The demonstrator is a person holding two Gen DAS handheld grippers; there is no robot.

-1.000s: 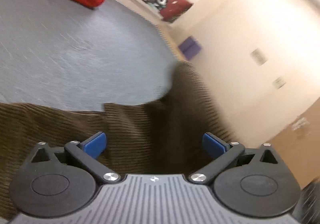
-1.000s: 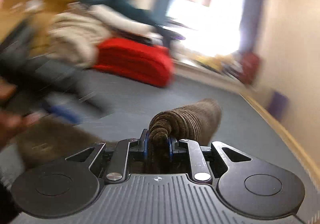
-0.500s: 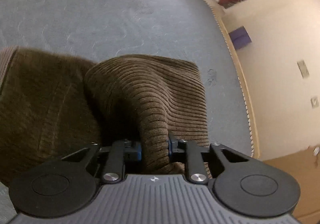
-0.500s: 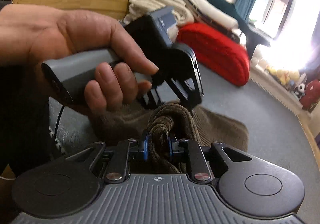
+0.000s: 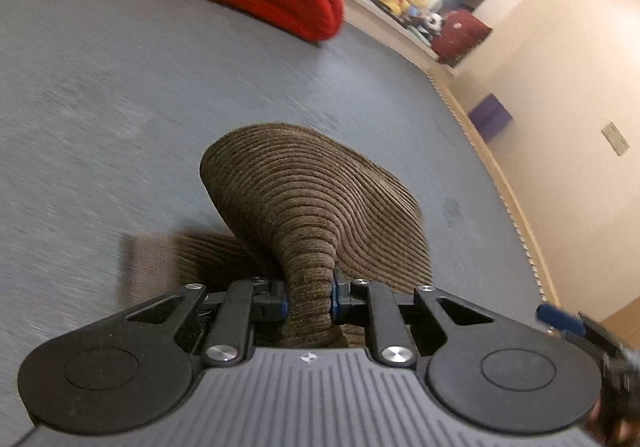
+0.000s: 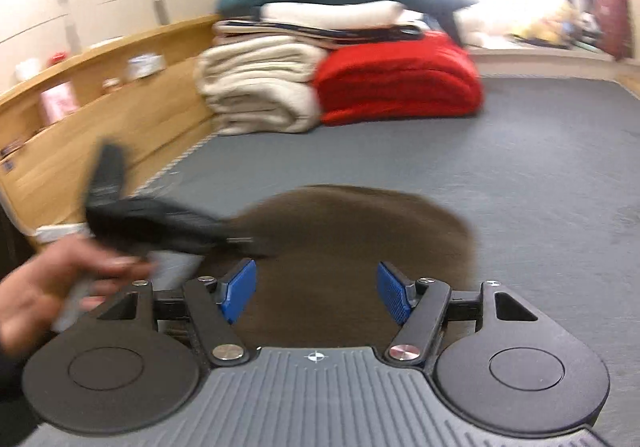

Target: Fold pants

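Left gripper (image 5: 309,297): clamped on a raised bunch of the brown corduroy pants (image 5: 304,199).
Pants: on the grey carpeted floor (image 5: 100,87), partly lifted.
Right gripper (image 6: 316,293): blue pads apart, holding nothing, above the pants.

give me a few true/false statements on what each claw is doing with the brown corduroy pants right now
1. The left claw is shut on the brown corduroy pants. True.
2. The right claw also grips the fabric. False: it is open, its blue pads apart.
3. The pants lie on a wooden table. False: they lie on a grey carpet.
4. A folded red blanket sits beside a folded cream blanket. True.
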